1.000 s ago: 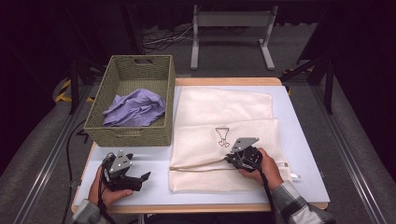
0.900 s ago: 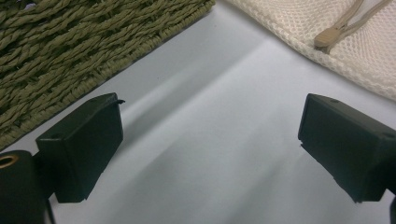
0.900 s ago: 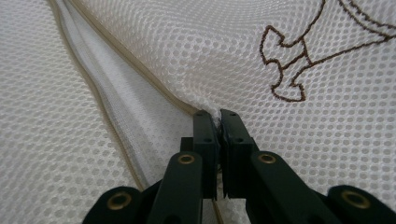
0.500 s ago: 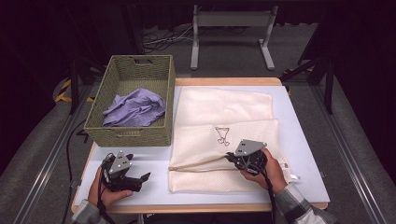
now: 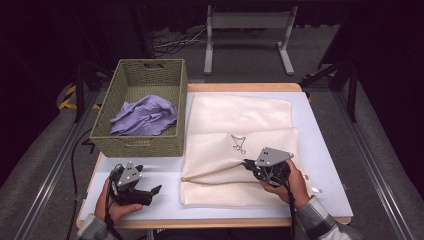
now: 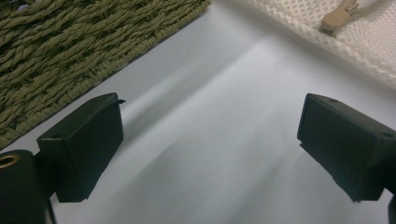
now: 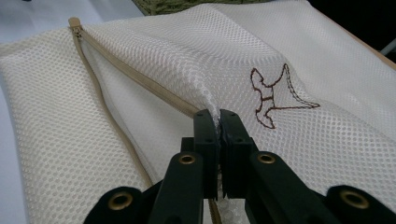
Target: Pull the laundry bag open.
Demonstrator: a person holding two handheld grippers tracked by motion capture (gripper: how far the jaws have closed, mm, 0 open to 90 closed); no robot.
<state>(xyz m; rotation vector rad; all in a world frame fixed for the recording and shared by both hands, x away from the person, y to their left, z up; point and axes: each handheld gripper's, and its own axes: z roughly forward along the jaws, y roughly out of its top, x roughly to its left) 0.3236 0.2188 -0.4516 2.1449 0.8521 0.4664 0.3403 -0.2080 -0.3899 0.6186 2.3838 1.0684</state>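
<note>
A cream mesh laundry bag (image 5: 240, 122) with a small brown embroidered figure (image 5: 239, 143) lies across the middle of the white table (image 5: 320, 150). Its tan zipper (image 7: 140, 79) stands partly open along the near fold. My right gripper (image 5: 248, 165) is shut on the upper mesh layer (image 7: 205, 88) at the zipper edge and holds it raised a little. My left gripper (image 5: 150, 192) rests open on the bare table at the near left, with nothing between its jaws. A woven olive basket (image 5: 145, 145) at the back left holds a crumpled lavender cloth (image 5: 145, 116).
The basket's woven wall (image 6: 70, 51) runs close to the left gripper. The bag's zipper end (image 6: 336, 18) lies off to that gripper's right. A metal stand (image 5: 247, 30) is on the floor beyond the table's far edge.
The right gripper has drawn the pinched mesh slightly toward the near side and right, which lifts the bag's upper layer. The left gripper has stayed in place.
</note>
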